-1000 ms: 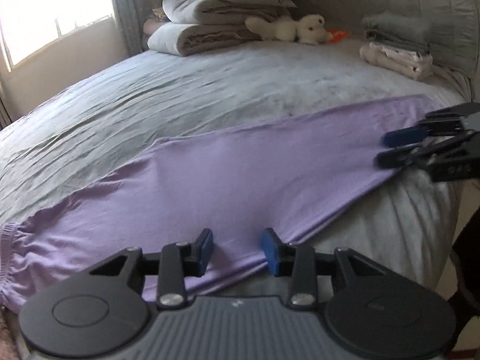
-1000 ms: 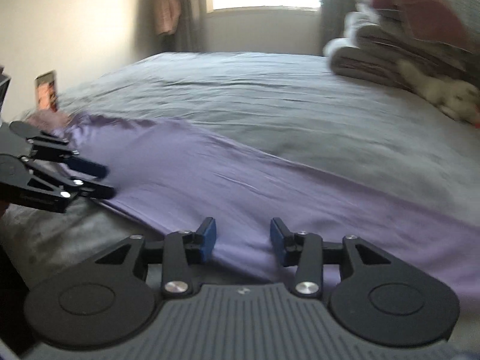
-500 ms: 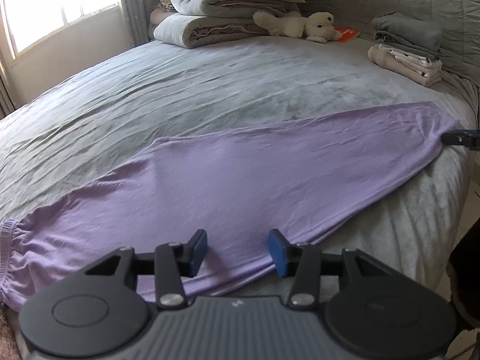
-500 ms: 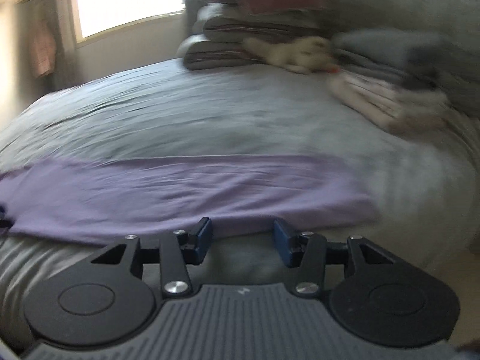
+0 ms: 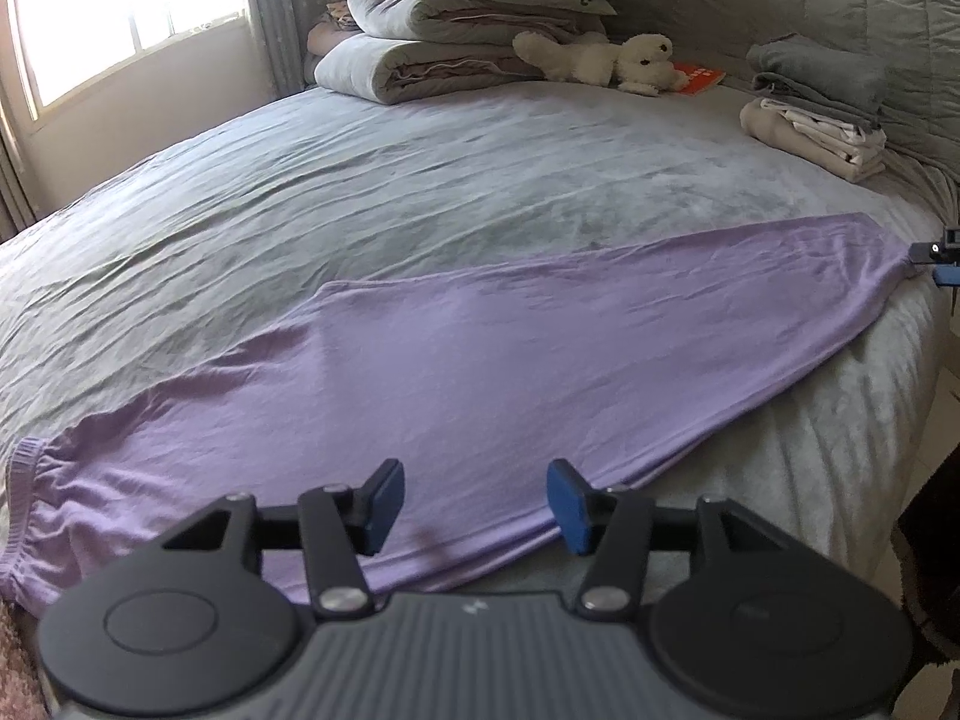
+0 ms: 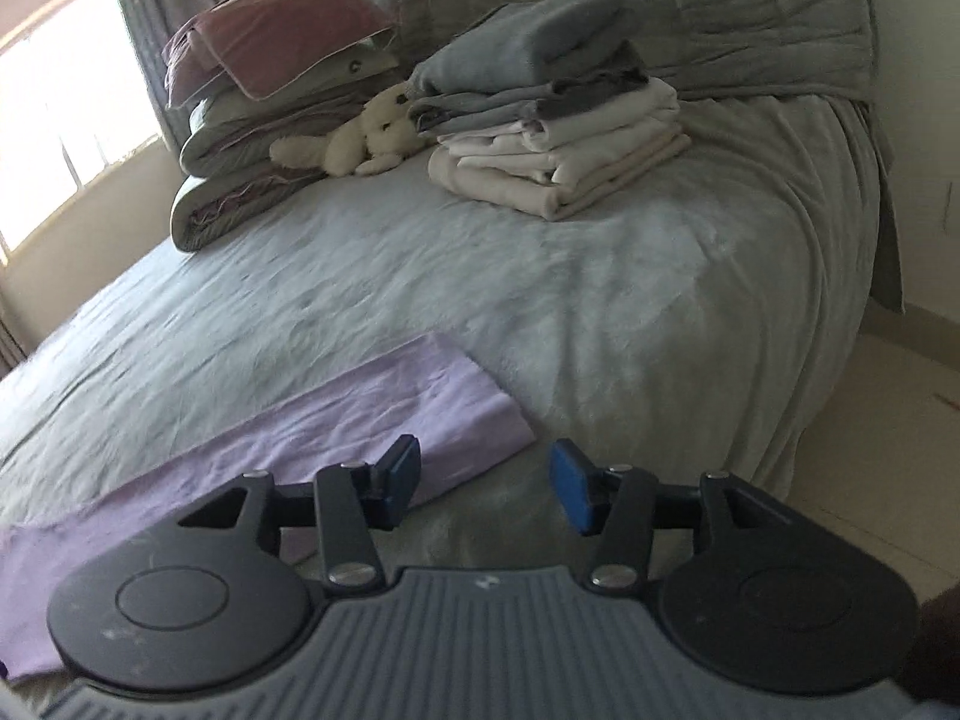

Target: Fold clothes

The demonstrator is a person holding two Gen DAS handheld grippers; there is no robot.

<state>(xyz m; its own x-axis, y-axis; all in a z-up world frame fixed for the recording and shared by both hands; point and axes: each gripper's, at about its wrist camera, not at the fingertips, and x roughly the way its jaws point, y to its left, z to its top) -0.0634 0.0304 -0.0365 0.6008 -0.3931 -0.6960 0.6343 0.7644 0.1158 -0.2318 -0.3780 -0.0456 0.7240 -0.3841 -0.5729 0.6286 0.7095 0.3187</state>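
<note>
With the purple trousers point(image 5: 480, 360) flat on the bed, both my left gripper point(image 5: 474, 507) and right gripper point(image 6: 486, 486) are opening, empty; next I grip the trousers' ends to fold

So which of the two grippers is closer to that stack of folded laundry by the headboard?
Right. The right gripper sits at the purple garment's end below the folded stack; the left gripper is farther down the bed's edge.

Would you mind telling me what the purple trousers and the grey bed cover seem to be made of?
The purple trousers look like thin knitted jersey, matt: they lie limp with fine soft creases and a ribbed, gathered cuff at one end. The grey bed cover looks like plush fleece or velvet: its nap shows lighter and darker brushed patches. Neither is certain.
</note>
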